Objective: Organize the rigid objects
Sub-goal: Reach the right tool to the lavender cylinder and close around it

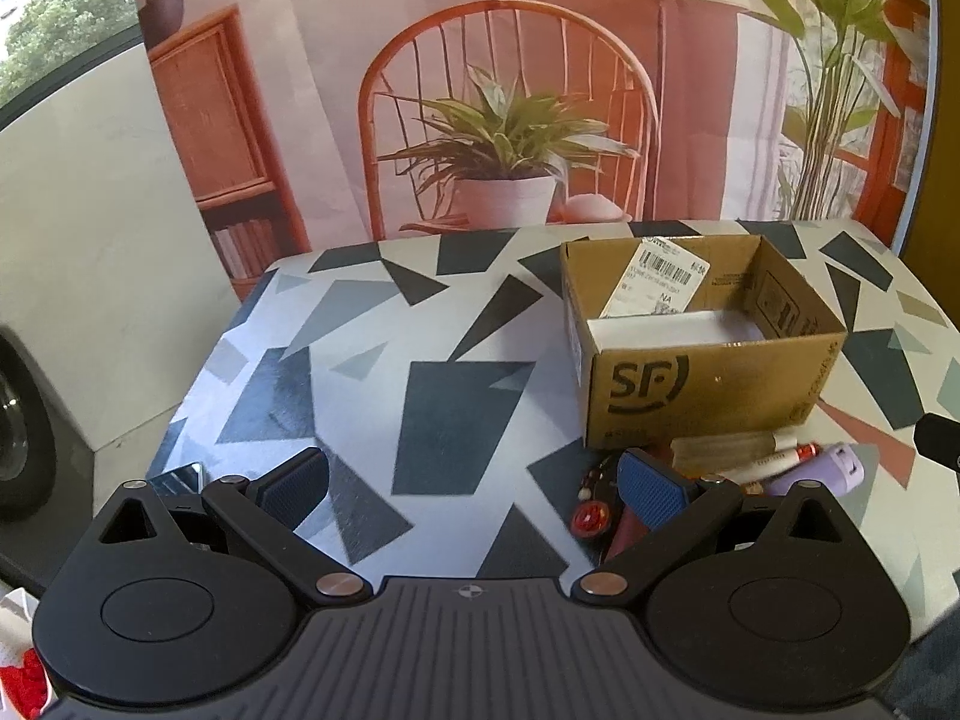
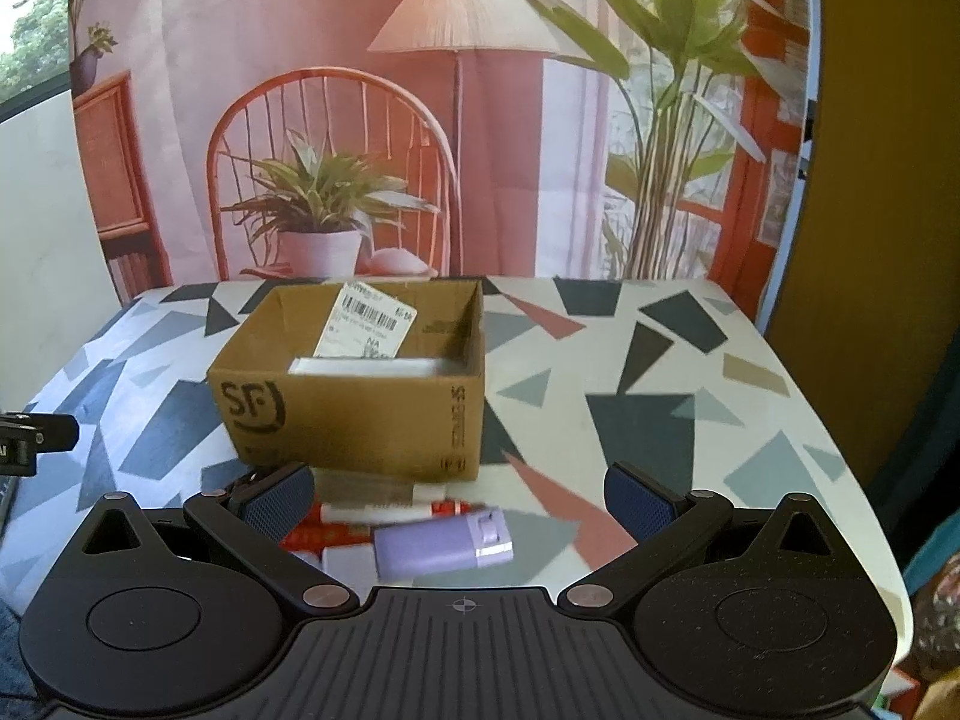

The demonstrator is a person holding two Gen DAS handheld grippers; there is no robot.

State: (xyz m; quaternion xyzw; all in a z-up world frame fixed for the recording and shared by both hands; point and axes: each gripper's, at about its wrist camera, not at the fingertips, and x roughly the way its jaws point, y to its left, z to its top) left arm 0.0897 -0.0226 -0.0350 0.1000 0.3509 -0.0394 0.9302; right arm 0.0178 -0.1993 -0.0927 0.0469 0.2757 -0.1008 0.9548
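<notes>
Box [image 2: 354,420] hides items' [image 2: 384,513] far ends.

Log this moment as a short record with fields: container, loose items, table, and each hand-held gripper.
container: open cardboard box, SF logo on its near wall, white shipping label inside, a white sheet on its floor
loose items: lavender case, red-and-white marker and other small pieces, all on the table just in front of the box
table: geometric-print top
left hand-held gripper: open, holding nothing
right hand-held gripper: open, holding nothing
</notes>
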